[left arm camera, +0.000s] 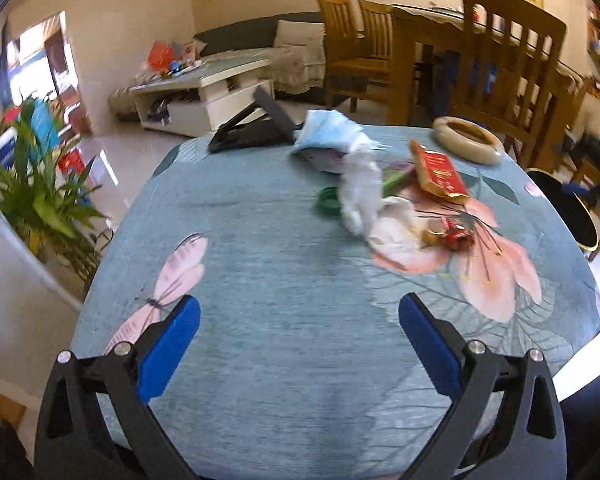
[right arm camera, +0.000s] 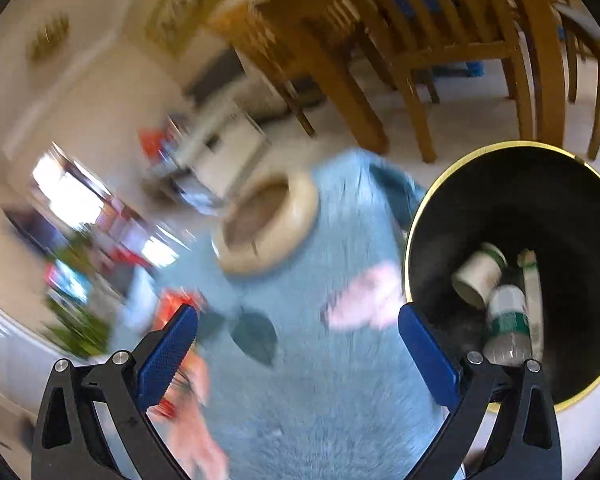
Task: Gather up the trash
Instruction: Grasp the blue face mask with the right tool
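In the left wrist view trash lies on the far half of the blue floral tablecloth (left arm camera: pixel 260 248): a crumpled white tissue (left arm camera: pixel 360 192), a blue face mask (left arm camera: pixel 328 132), a green bottle cap (left arm camera: pixel 328 200), a red packet (left arm camera: pixel 440 172) and a small red wrapper (left arm camera: pixel 454 236). My left gripper (left arm camera: pixel 299 320) is open and empty, over the near part of the table. My right gripper (right arm camera: pixel 298 328) is open and empty above the table's edge, beside a black bin with a gold rim (right arm camera: pixel 452 200). The bin holds a paper cup (right arm camera: pixel 478 272) and a plastic bottle (right arm camera: pixel 508 320). The right wrist view is motion-blurred.
A beige ring-shaped dish (left arm camera: pixel 468 140) (right arm camera: pixel 268 228) sits at the table's far right. A black folding stand (left arm camera: pixel 256 124) is at the far edge. Wooden chairs (left arm camera: pixel 512 60) stand behind the table. A green plant (left arm camera: pixel 40 184) is to the left.
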The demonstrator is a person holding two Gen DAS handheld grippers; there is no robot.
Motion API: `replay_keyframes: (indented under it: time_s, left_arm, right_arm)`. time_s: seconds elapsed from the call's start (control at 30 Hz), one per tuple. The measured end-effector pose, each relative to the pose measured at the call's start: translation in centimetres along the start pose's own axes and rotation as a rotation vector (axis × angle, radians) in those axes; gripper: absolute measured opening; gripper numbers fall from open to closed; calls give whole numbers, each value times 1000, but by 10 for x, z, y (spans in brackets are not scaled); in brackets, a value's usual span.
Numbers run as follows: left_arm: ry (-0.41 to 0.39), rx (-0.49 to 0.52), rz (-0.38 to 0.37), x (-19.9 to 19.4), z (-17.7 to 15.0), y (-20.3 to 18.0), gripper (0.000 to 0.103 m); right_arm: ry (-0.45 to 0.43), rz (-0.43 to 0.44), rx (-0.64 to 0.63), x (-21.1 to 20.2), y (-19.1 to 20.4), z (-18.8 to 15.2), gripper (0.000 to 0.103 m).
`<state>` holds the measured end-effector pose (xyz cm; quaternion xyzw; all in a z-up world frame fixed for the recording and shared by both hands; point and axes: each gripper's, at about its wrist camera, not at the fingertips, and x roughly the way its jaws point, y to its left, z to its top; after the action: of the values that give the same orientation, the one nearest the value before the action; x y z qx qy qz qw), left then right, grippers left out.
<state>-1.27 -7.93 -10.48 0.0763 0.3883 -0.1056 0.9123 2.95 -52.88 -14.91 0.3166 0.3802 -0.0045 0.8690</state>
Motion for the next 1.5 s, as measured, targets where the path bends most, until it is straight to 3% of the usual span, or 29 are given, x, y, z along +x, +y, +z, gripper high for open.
replay_keyframes:
  time_s: [0.07,0.13,0.17,0.27,0.37,0.47,0.57,0.73,0.83,0.9,1.03,1.1,1.13,1.17,1.2,1.37,1.43,1.47,1.5]
  left_arm:
    - [1,-16,2,1,-2,8,100]
    - [7,-29,-10,4,-4,13,100]
    - [10,-35,-18,7,-4,17,100]
    - [16,-51,-31,7,-7,24,100]
    - [22,-79,-45,13,-9,33,100]
    - [26,-109,-51,18,-11,44,100]
    - [21,-144,-48,20,-15,58,100]
    - [17,-176,-42,24,-22,72,100]
    - [16,-176,-44,27,-25,75,100]
    - [18,-175,-50,29,-26,77,100]
    - [31,-184,-63,37,-26,82,100]
    - [42,-201,-73,41,-26,86,100]
    - [42,-209,-77,42,-26,88,100]
    - [39,-216,-77,43,-25,89,100]
    - [38,-220,-74,44,-25,90,100]
    - [41,-231,-79,44,-25,89,100]
    - [45,-227,-74,44,-25,85,100]
    - [49,-227,-79,45,-24,82,100]
    - [51,-226,-84,44,-25,80,100]
  right_arm:
    - [19,-27,-72,10,24,-18,100]
    - [25,10,-153,14,53,-36,100]
    - [31,58,-166,15,60,-43,100]
    - [97,314,-147,25,89,-69,100]
    - [146,396,-68,42,109,-78,100]
    - [131,326,-125,57,149,-58,100]
    - [42,196,-349,68,216,-35,100]
    - [97,-16,-525,143,292,-1,97]
    - [152,-132,-572,189,307,4,89]
    - [200,-161,-552,213,308,7,70]
    - [260,-252,-540,240,298,13,60]
    - [305,-148,-501,242,292,14,5]
    - [322,19,-420,234,284,16,2]
    - [317,102,-359,225,278,18,2]
    - [300,108,-359,214,276,17,0]
    - [289,228,-398,158,263,5,0]
    - [317,284,-375,150,256,8,7]
    - [320,306,-352,148,254,15,36]
    - [306,289,-345,148,256,16,90]
